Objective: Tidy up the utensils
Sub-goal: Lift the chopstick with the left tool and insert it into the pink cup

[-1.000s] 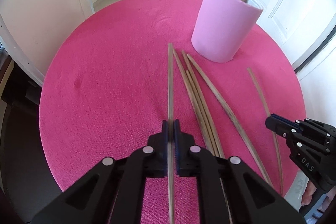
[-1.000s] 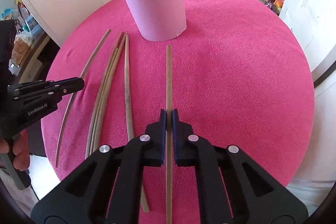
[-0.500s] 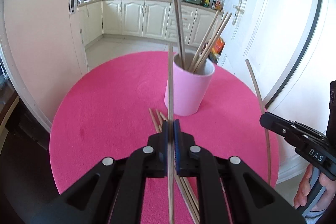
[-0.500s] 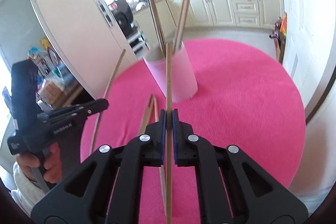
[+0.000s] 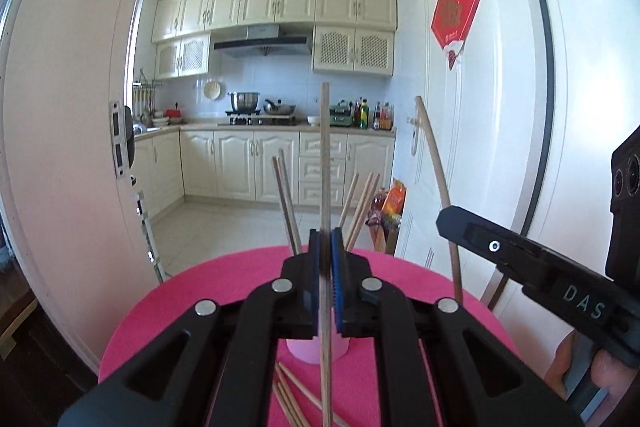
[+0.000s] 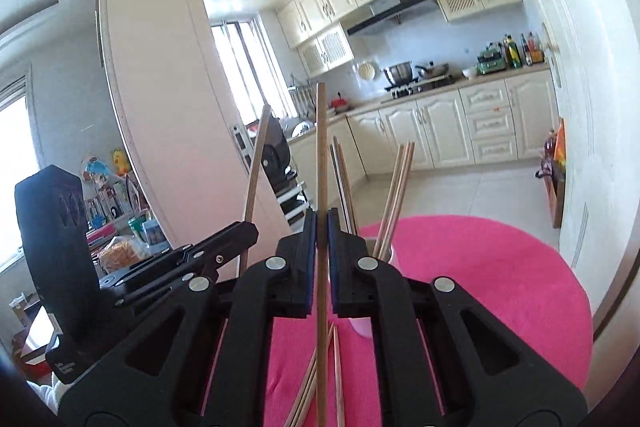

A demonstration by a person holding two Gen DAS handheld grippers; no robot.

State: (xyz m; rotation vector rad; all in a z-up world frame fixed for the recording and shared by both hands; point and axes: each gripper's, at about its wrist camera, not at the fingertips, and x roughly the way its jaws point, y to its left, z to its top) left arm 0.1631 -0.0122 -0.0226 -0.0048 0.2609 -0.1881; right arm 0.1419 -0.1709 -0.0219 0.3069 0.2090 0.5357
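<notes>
Landmark: pink cup (image 5: 316,351) standing on the round pink-covered table (image 6: 500,267); every place below is given from it.
Cup contents: several wooden chopsticks (image 5: 286,203) already upright inside, fanning out above the rim.
Left gripper (image 5: 325,251): raised in front of the cup and above its rim, pointing nearly level; jaws pinched narrow on the left chopstick (image 5: 325,155), which stands upright.
Right gripper (image 6: 319,231): raised in front of the cup at a similar height, beside the left one; jaws clamped narrow on the right chopstick (image 6: 321,155), also upright.
Cross-check: each gripper appears from the side in the other's view, its stick rising from the tips; a hand (image 5: 580,363) shows under the right one.
Loose chopsticks (image 5: 292,399): a few lie flat on the cloth on the near side of the cup, touching one another.
Step in hand: judged to be carrying two sticks over for dropping into the cup.
Progress: partway; some sticks are stored, two are held, the rest lie waiting.
Handling advice: bring each lower end over the cup mouth clear of the upright sticks, one hand at a time; lower the end inside the rim before easing the jaws apart.
Risk: a stick end catching the rim could tip the light cup.
</notes>
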